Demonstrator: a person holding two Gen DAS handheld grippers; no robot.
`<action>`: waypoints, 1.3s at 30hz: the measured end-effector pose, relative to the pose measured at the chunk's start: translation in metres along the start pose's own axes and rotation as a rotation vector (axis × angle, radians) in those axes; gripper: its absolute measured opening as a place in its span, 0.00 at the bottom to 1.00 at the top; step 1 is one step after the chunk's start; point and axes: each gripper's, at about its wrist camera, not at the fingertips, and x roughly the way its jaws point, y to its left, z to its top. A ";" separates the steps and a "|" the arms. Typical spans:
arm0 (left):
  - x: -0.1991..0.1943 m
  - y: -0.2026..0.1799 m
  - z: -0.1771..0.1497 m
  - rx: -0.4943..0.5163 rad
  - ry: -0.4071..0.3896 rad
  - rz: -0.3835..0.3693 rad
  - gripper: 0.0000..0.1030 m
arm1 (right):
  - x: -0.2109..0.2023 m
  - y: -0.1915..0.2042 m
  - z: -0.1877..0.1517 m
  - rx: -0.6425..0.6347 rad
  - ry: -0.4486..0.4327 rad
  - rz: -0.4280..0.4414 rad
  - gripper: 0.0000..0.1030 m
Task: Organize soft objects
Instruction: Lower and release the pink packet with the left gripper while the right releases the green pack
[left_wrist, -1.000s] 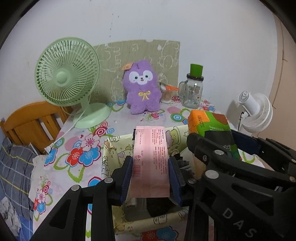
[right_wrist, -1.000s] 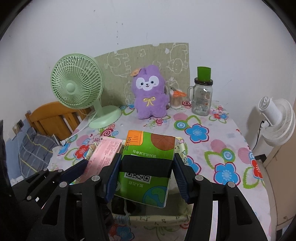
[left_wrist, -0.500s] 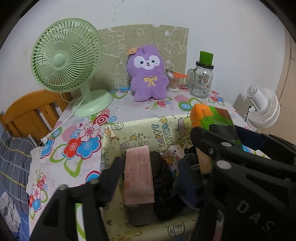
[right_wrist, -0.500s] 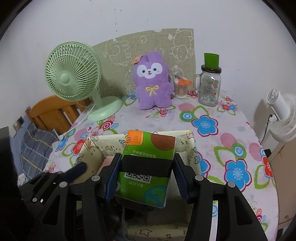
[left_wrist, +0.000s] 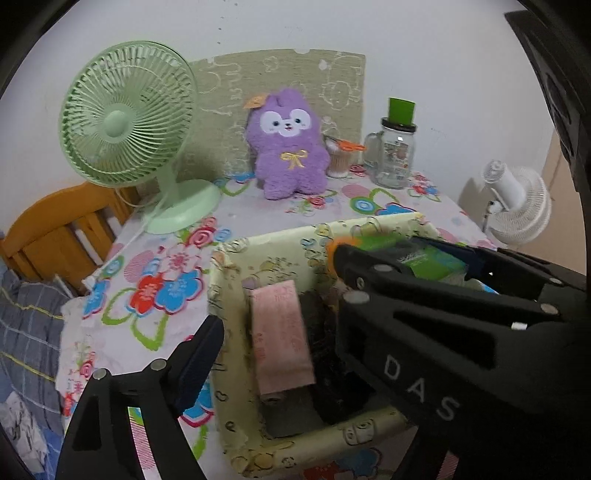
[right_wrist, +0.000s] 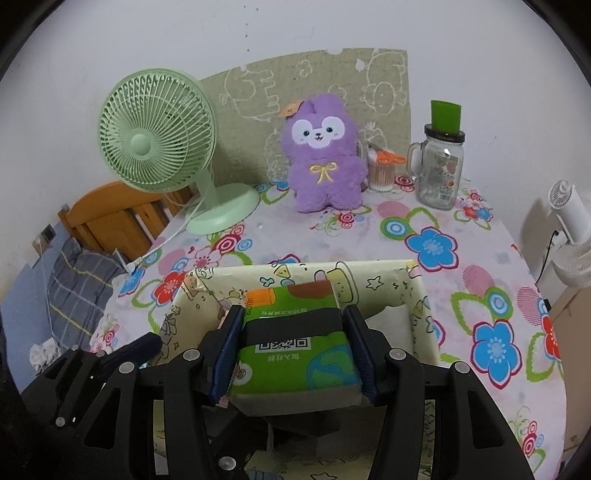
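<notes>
A cream cartoon-print fabric box (left_wrist: 229, 373) (right_wrist: 421, 317) stands on the flowered table. A pink tissue pack (left_wrist: 282, 336) lies inside it on dark folded items. My left gripper (left_wrist: 277, 299) is open and empty above the box, jaws wide apart. My right gripper (right_wrist: 293, 343) is shut on a green tissue pack (right_wrist: 295, 332) and holds it over the box; this pack also shows in the left wrist view (left_wrist: 424, 254). A purple plush toy (left_wrist: 288, 147) (right_wrist: 323, 155) sits upright at the back of the table.
A green desk fan (left_wrist: 127, 122) (right_wrist: 159, 136) stands back left. A glass jar with green lid (right_wrist: 441, 166), a cup of swabs (right_wrist: 382, 170) stand back right. A white fan (right_wrist: 572, 229) is off the right edge, a wooden chair (left_wrist: 55, 229) at left.
My left gripper opened and let go of the pink tissue pack, which now lies in the box. My right gripper has lowered the green pack toward the box.
</notes>
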 end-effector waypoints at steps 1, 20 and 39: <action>0.000 0.000 0.000 0.001 -0.004 0.013 0.84 | 0.002 0.000 0.000 -0.003 0.006 0.007 0.56; -0.010 -0.009 0.002 -0.016 -0.013 0.001 0.89 | -0.017 -0.014 -0.014 0.016 0.024 -0.005 0.80; -0.043 -0.025 -0.012 0.012 -0.063 -0.003 0.91 | -0.067 -0.017 -0.033 0.007 -0.042 -0.059 0.81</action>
